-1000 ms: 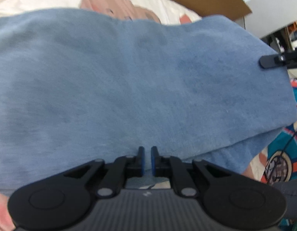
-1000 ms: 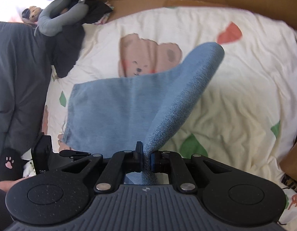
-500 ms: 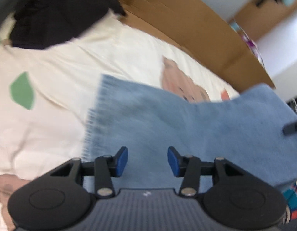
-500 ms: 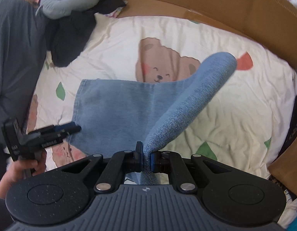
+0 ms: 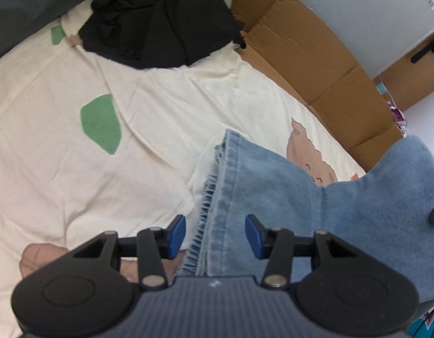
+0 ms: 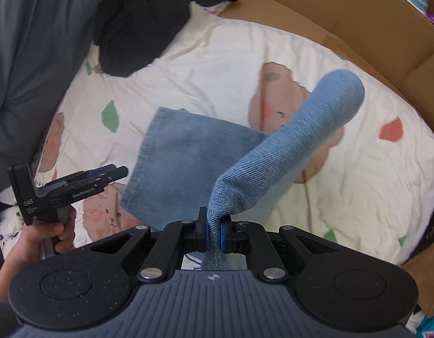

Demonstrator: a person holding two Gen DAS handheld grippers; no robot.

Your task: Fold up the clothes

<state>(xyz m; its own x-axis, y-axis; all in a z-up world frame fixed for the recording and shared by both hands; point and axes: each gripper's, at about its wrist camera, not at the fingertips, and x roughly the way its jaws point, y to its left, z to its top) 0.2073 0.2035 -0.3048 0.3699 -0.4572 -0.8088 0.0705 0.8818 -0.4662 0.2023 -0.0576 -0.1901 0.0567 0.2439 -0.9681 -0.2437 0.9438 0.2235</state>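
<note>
Light blue jeans (image 6: pixel 188 163) lie partly flat on a cream bedsheet with bear and leaf prints. My right gripper (image 6: pixel 214 236) is shut on a bunched fold of the denim, which rises from its pads and arcs up to the right (image 6: pixel 315 124). The left gripper (image 5: pixel 215 235) stands open above the hemmed, frayed edge of the jeans (image 5: pixel 225 186), its blue pads clear of the cloth. In the right wrist view that left gripper (image 6: pixel 115 171) is held by a hand (image 6: pixel 34 239) just left of the flat denim.
A heap of black clothing (image 5: pixel 160 19) lies at the far side of the bed, beside a grey garment (image 6: pixel 34 56). Flattened brown cardboard (image 5: pixel 315 64) lines the bed's far and right edges. The cream sheet (image 5: pixel 62 169) stretches to the left of the jeans.
The left gripper has opened and let go of the denim, then pulled back to the jeans' left hem. The right gripper has lifted higher with its fold still clamped.
</note>
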